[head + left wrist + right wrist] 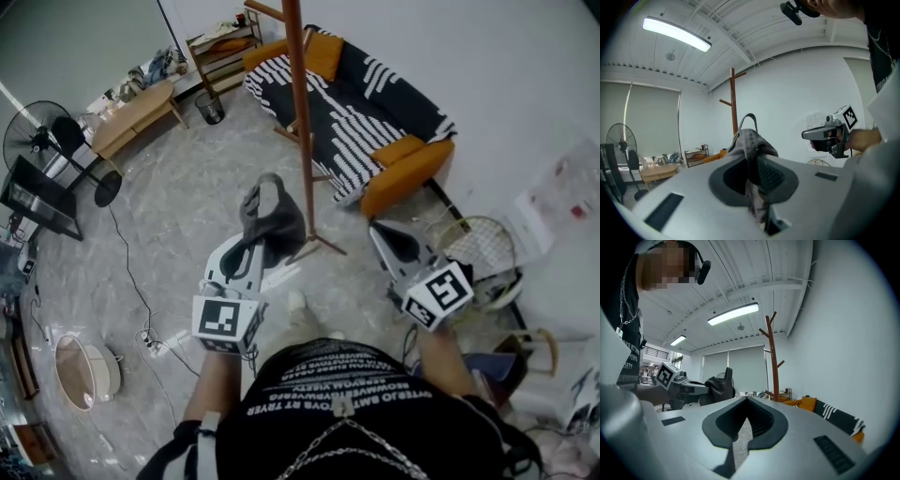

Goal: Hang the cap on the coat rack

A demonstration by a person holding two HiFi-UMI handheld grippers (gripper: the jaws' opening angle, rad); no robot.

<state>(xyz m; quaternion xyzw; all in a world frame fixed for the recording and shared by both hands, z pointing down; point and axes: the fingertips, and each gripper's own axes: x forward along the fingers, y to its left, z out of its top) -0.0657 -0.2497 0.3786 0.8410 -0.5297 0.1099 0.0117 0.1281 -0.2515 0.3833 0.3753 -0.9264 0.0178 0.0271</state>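
Observation:
A dark grey cap (274, 217) hangs bunched from my left gripper (258, 246), whose jaws are shut on its fabric. In the left gripper view the cap (750, 138) rises out of that gripper (752, 161), its strap loop uppermost. The wooden coat rack (302, 131) stands just beyond and right of the cap; its pole and pegs (733, 101) show behind the cap, apart from it. My right gripper (380, 228) is held level to the right of the rack, jaws together with nothing between them (747, 399). The rack (774, 362) is ahead of it.
A striped black-and-white sofa (375, 112) with orange cushions stands behind the rack. The rack's feet (323, 246) spread on the marble floor. A standing fan (42, 136), a low wooden table (131, 112) and a floor cable (131, 281) are on the left.

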